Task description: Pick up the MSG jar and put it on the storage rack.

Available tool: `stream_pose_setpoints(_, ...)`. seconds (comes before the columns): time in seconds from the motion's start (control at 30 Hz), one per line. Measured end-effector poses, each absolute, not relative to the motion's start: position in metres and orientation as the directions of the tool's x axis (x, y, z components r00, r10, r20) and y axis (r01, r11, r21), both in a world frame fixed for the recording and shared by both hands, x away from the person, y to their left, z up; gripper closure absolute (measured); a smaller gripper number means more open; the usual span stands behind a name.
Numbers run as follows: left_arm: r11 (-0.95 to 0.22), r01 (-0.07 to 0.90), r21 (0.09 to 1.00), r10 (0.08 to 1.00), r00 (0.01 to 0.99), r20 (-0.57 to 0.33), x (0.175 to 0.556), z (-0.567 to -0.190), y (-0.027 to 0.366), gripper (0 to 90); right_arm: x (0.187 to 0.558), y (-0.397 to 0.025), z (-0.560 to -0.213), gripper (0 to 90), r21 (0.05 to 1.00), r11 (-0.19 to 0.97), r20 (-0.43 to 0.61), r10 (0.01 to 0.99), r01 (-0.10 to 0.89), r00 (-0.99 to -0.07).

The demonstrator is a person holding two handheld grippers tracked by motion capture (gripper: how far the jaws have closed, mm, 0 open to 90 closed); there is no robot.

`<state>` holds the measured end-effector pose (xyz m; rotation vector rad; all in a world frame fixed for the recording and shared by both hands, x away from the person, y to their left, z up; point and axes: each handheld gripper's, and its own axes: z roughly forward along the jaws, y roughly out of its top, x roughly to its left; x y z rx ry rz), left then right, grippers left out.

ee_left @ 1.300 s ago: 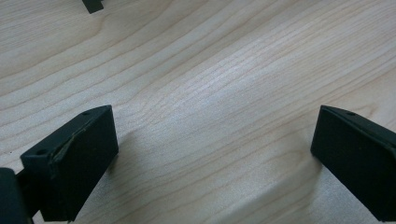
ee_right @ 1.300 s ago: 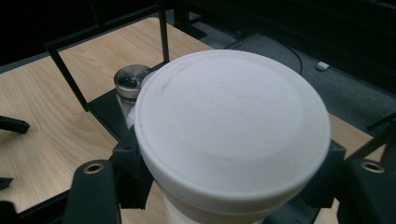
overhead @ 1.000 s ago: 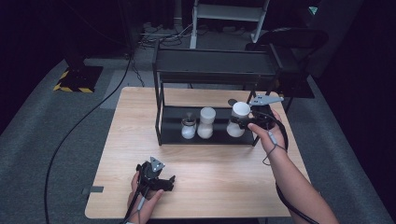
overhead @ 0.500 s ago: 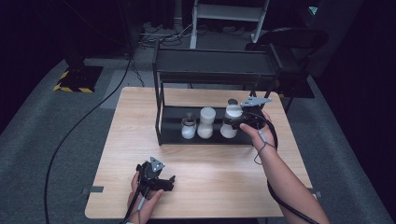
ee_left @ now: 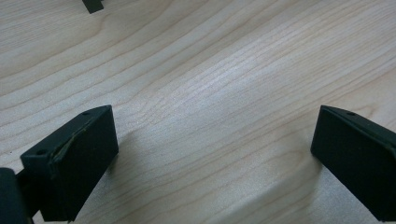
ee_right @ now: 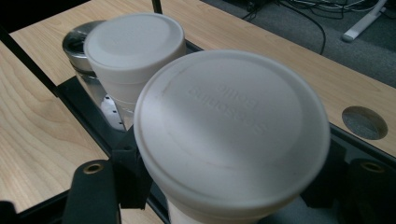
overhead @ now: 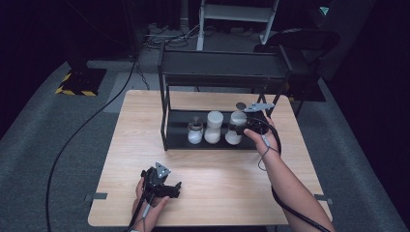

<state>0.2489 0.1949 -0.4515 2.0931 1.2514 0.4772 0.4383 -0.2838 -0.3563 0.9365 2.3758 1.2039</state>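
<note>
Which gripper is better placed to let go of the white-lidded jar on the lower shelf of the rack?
The right gripper: its jaws sit on both sides of the white-lidded jar on the rack. The left gripper rests open on the table, far from the jars.

the rack's lower shelf (overhead: 251,143) is crowded on its middle: a short metal-lidded jar (overhead: 195,132), a white-lidded jar (overhead: 213,126) and a second white-lidded jar (overhead: 236,127) stand side by side, the last one hemmed by the right gripper (overhead: 238,129). the upper shelf (overhead: 222,69) roofs them over and black posts (overhead: 165,116) close the ends. the left gripper (ee_left: 212,154) rests, jaws wide, over bare table (overhead: 227,179) in front.
</note>
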Motion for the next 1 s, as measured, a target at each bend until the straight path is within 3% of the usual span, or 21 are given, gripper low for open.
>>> stream_pose_setpoints(0.73, -0.338, 0.643, 0.688, 0.877, 0.48, -0.017, 0.249, -0.452, 0.195, 0.6, 0.448, -0.28, -0.375, 32.9, 0.805, 0.422, 0.022, 0.681, 0.417, -0.732)
stream_pose_setpoints(1.0, -0.338, 0.643, 0.687, 0.877, 0.48, -0.018, 0.249, -0.451, 0.195, 0.6, 0.44, -0.285, -0.367, 13.8, 0.83, 0.393, 0.02, 0.687, 0.395, -0.726)
